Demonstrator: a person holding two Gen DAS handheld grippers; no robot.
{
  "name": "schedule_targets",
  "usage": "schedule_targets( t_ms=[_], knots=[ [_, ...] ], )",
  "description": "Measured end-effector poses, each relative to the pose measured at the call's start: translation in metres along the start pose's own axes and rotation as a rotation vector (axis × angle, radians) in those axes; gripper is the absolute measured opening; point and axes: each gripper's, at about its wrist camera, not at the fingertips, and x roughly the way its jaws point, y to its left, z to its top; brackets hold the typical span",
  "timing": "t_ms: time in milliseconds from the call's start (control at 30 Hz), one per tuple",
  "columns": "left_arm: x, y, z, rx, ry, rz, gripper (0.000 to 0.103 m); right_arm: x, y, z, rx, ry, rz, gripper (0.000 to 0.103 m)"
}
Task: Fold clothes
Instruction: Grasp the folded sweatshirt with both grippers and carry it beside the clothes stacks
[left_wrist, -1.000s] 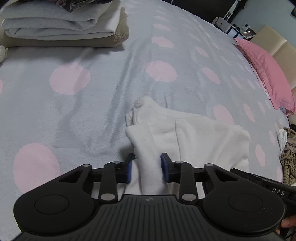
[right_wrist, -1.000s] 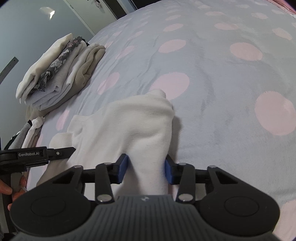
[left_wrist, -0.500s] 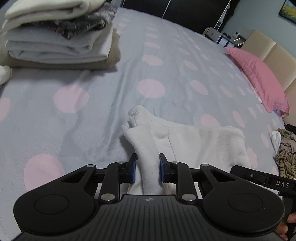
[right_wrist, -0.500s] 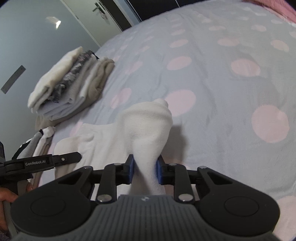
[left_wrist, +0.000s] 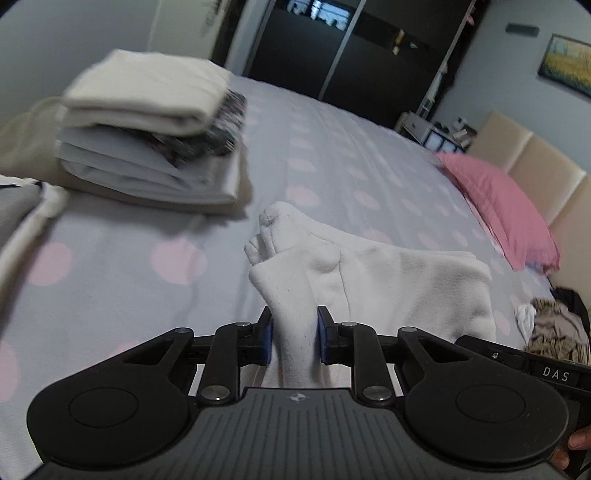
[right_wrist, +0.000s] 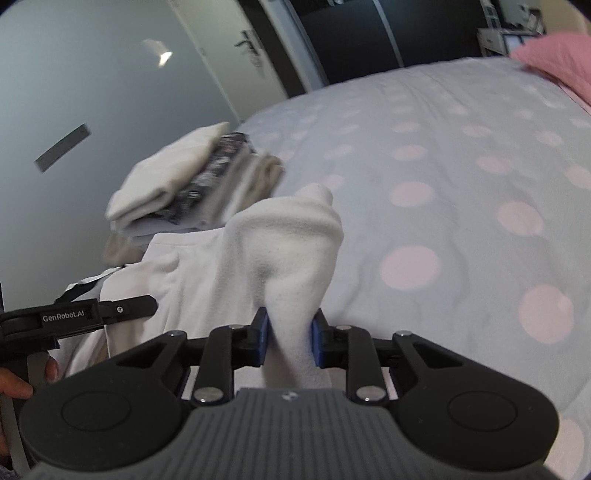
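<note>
Left wrist view: white fleece garment (left_wrist: 373, 280) pinched by a bunched fold between the blue pads (left_wrist: 266, 341) of the left gripper (left_wrist: 294, 340), jaws nearly together and clamped on the cloth, fabric rising out of the grip and spreading forward and to the right above the bedspread. Same garment (right_wrist: 258, 254) in the right wrist view, another gathered fold squeezed between the pads (right_wrist: 261, 341) of the right gripper (right_wrist: 289, 341), jaws narrow and pressed on the cloth, a rounded hump of fleece standing just ahead of the fingertips. Garment strung between the two grips, its far edge close to the dotted grey bedspread (left_wrist: 122, 280). Beyond it, to the left, a stack of folded clothes (left_wrist: 155, 133), near the garment's far tip but apart from it. Wide open bedspread (right_wrist: 461, 206) ahead and right of the right gripper. Pink pillow (left_wrist: 498, 206) along the far right edge by the beige headboard (left_wrist: 532, 162), well apart. Crumpled heap of unfolded clothes (left_wrist: 554, 328) at the right edge, just past the other gripper's arm. Dark wardrobe doors (left_wrist: 343, 48) beyond the foot of the bed.
</note>
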Motion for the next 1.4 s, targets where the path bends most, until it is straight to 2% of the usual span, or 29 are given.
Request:
schedule_targets(
  t_ms=[267, 467, 567, 700, 967, 1100, 1300, 1400],
  knots=[
    [-0.067, 0.042, 0.021, -0.106, -0.121, 0.058, 0.020, 0.021, 0.064, 0.014, -0.061, 0.009, 0.115, 0.025],
    [-0.105, 0.077, 0.041, -0.136, -0.133, 0.161, 0.020, 0.047, 0.106, 0.016, -0.038, 0.050, 0.210, 0.025],
    [-0.109, 0.092, 0.049, -0.141, -0.116, 0.216, 0.020, 0.064, 0.124, 0.014, -0.030, 0.079, 0.240, 0.025],
    [-0.084, 0.114, 0.060, -0.149, -0.040, 0.289, 0.020, 0.097, 0.136, 0.007, -0.056, 0.142, 0.243, 0.025],
    [0.008, 0.161, 0.058, -0.131, 0.100, 0.329, 0.020, 0.181, 0.119, 0.010, -0.071, 0.265, 0.187, 0.025],
    [0.047, 0.173, 0.060, -0.071, 0.156, 0.352, 0.020, 0.219, 0.109, 0.012, -0.072, 0.314, 0.161, 0.025],
    [0.071, 0.195, 0.047, -0.101, 0.209, 0.357, 0.022, 0.246, 0.087, 0.004, -0.016, 0.370, 0.172, 0.027],
    [0.071, 0.200, 0.043, -0.108, 0.192, 0.346, 0.025, 0.250, 0.075, 0.002, 0.028, 0.385, 0.199, 0.037]
  ],
)
